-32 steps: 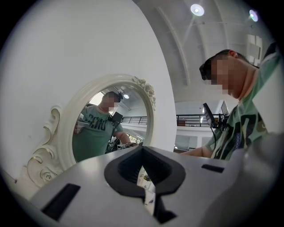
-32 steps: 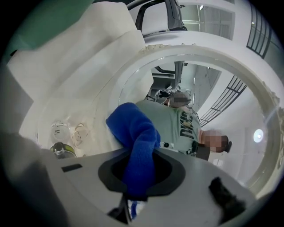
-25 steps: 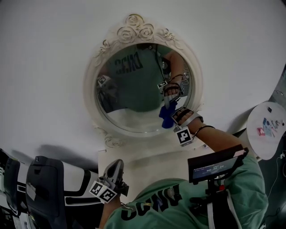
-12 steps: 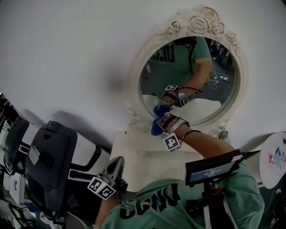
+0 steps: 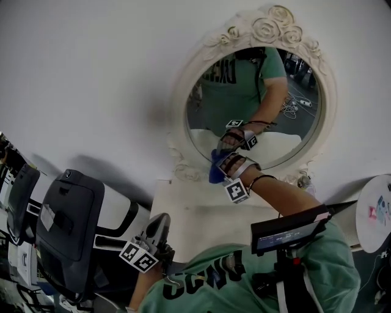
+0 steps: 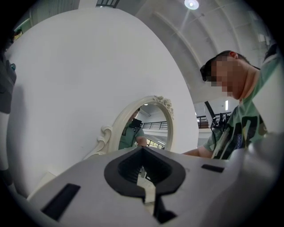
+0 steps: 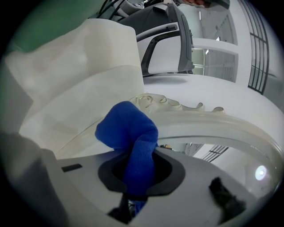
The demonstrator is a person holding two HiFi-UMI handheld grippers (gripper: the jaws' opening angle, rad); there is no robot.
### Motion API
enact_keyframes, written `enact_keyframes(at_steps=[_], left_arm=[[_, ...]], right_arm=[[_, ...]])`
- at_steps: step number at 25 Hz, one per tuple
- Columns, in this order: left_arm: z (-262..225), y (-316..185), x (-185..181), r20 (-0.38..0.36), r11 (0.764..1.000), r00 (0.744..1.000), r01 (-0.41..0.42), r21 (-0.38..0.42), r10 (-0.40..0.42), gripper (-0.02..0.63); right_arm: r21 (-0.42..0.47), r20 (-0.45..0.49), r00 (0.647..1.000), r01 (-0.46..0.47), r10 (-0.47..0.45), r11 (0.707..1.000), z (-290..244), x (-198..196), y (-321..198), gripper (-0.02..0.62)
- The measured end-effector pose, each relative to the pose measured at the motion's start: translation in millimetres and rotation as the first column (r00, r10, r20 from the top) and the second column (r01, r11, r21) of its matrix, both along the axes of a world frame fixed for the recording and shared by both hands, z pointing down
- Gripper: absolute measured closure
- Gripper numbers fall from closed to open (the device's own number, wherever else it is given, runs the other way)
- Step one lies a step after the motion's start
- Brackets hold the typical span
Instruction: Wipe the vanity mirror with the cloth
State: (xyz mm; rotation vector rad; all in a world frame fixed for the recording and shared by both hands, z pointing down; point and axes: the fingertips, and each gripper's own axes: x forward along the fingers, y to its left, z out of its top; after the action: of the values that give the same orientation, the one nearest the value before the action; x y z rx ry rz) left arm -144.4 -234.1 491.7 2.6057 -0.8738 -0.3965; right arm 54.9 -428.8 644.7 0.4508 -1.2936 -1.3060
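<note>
by the mirror (image 5: 244,98) rim, cloth (image 5: 215,173); grey machine (image 5: 70,214) nearby.

A large industrial hall dressed up as a test set: a high vaulted ceiling (image 6: 222,35) with a round lamp (image 6: 191,4), railings (image 6: 200,122), and a plain white backdrop wall (image 5: 91,73) carrying an ornate vanity mirror (image 5: 253,104).

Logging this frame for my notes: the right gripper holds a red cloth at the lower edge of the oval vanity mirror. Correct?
Not quite. The cloth is blue, not red, as the right gripper view shows. The right gripper does hold it at the lower edge of the oval vanity mirror.
</note>
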Motion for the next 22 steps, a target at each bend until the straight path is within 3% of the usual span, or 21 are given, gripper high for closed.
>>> enact_keyframes(at_steps=[2,7,14,22], left_arm=[[-4.0,-3.8,16.1,0.003,0.999,0.999,-0.033,0.009,0.033,0.606],[-5.7,-11.2,59.0,0.009,0.992,0.992,-0.127,0.009,0.127,0.606],[-11.8,-10.0,121.5,0.002,0.967,0.968,-0.251,0.029,0.251,0.606],[-15.5,-3.5,154.0,-0.002,0.951,0.952,-0.307,0.046,0.308,0.606]], right_arm=[[0.005,0.021,1.000,-0.014,0.014,1.000,-2.9,17.9,6.1,0.546],[-0.046,-0.063,0.986,-0.157,0.154,0.986,11.1,114.9,35.7,0.546],[-0.049,-0.079,0.932,-0.359,0.354,0.932,8.4,236.6,75.9,0.546],[-0.063,-0.038,0.906,-0.423,0.422,0.904,0.7,252.5,80.5,0.546]])
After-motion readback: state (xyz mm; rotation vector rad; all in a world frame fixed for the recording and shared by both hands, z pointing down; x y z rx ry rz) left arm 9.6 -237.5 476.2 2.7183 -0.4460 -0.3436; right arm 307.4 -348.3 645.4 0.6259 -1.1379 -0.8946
